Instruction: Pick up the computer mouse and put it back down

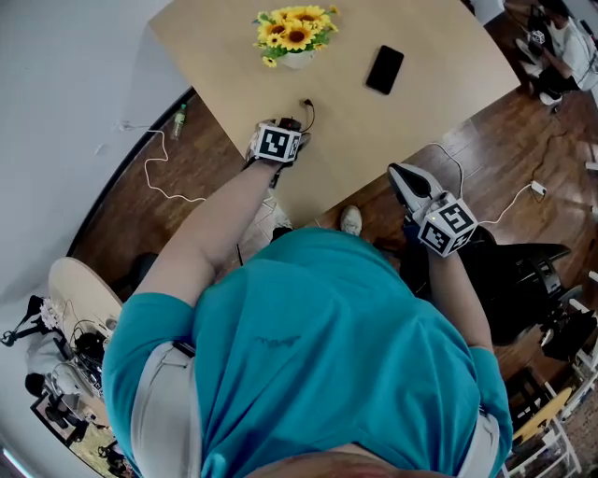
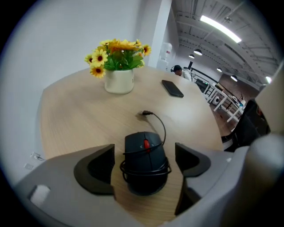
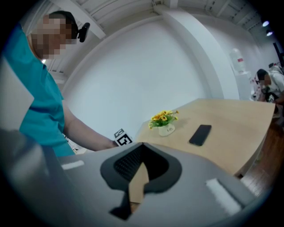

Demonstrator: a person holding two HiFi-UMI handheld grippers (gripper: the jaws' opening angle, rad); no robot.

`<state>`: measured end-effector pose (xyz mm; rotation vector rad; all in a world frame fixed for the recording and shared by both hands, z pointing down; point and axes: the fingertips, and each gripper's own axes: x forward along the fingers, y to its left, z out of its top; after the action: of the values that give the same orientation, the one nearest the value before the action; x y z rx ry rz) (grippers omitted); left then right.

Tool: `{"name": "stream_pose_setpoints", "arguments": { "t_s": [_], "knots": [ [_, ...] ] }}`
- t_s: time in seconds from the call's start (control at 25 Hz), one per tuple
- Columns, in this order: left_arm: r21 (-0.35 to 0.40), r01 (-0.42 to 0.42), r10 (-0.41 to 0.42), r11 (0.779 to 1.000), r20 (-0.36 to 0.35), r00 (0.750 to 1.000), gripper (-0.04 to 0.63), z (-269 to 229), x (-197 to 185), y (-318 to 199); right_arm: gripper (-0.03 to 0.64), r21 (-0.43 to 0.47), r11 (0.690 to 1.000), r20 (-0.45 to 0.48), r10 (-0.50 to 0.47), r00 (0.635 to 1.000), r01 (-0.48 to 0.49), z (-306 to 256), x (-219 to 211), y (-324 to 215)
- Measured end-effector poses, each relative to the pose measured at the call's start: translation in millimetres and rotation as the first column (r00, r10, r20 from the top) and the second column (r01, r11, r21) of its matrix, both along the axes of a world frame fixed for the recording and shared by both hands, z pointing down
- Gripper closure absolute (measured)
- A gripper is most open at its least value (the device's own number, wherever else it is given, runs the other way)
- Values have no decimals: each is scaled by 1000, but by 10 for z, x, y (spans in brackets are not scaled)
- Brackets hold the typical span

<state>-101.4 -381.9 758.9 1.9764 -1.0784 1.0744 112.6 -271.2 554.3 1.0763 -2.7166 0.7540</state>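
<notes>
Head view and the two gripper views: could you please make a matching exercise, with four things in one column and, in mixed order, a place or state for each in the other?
Things:
1. mouse
2. phone
3. flowers
4. right claw

Places or states:
a. in a white pot
b. shut and empty
c. between the jaws of the open left claw, with its cable wound around it
d. lying flat on the table, apart from the other things

Pairs: 1-c, 2-d, 3-a, 4-b
</notes>
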Motion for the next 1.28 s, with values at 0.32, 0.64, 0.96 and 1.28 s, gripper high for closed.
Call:
{"name": "stream_pose_setpoints", "arguments": {
  "t_s": [0.32, 0.64, 0.96, 1.28],
  "knots": [
    [27, 17, -18, 999, 50, 999, 224, 113, -65, -83, 614, -13, 1000, -2, 29, 1000, -29, 30, 135, 24],
    [16, -18, 18, 1000, 22, 1000, 265, 64, -122, -95, 614, -14, 1000, 3, 10, 1000, -10, -3, 2, 71],
    [128, -49, 84, 991, -279, 957, 267, -566, 213, 1, 614, 0, 1000, 7, 2, 1000, -2, -60, -56, 95],
    [309, -5, 195, 951, -587, 785, 267, -1707, 366, 248, 614, 49, 999, 19, -2, 1000, 1, -261, -128, 24]
  ]
}}
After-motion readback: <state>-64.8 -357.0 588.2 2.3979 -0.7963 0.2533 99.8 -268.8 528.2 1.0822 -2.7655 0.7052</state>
